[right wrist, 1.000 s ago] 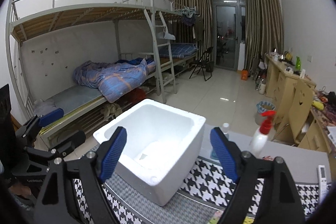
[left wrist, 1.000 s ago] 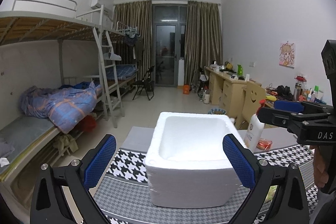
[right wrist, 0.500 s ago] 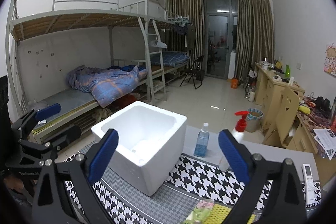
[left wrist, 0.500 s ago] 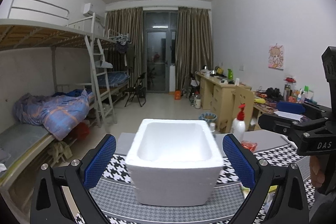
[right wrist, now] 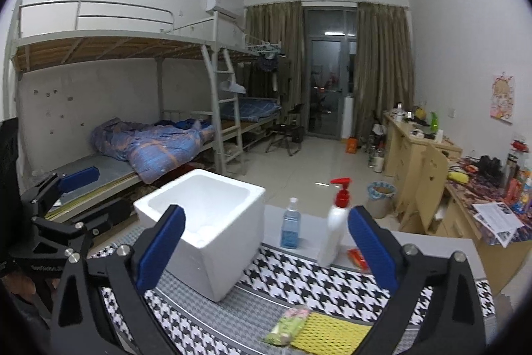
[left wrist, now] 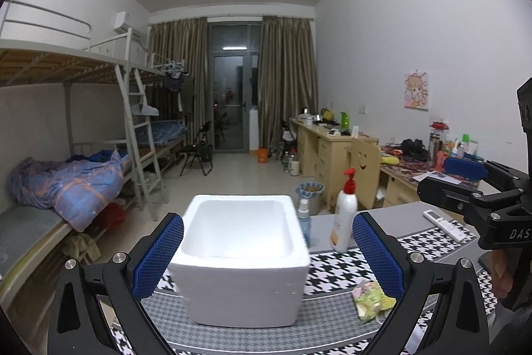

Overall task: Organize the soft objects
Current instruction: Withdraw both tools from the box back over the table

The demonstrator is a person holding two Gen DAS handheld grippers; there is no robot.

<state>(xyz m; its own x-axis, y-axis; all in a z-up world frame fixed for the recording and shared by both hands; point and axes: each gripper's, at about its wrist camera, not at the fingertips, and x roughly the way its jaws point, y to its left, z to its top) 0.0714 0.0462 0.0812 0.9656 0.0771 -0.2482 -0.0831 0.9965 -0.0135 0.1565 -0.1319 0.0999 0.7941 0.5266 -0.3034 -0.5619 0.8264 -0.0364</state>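
A white foam box (left wrist: 239, 258) (right wrist: 202, 228) stands open-topped on the houndstooth mat (right wrist: 316, 281). A green soft packet (left wrist: 369, 301) (right wrist: 286, 325) lies near the mat's front edge, with a yellow mesh sponge (right wrist: 329, 335) beside it. My left gripper (left wrist: 267, 255) is open, and the box sits just ahead of its blue pads, untouched. My right gripper (right wrist: 266, 247) has its jaws opening wide with nothing between them. Each gripper shows at the edge of the other's view: the right gripper (left wrist: 445, 178) and the left gripper (right wrist: 96, 193).
Behind the mat stand a white pump bottle (left wrist: 344, 222) (right wrist: 335, 222) with a red top and a small blue spray bottle (right wrist: 290, 223). A red packet (right wrist: 357, 257) lies by the pump bottle and a remote control (left wrist: 442, 223) at the right. Bunk beds are left, desks right.
Both grippers have drawn back from the foam box, which now looks smaller and farther off. The right jaws have spread wider. The packet, sponge and bottles have come into view.
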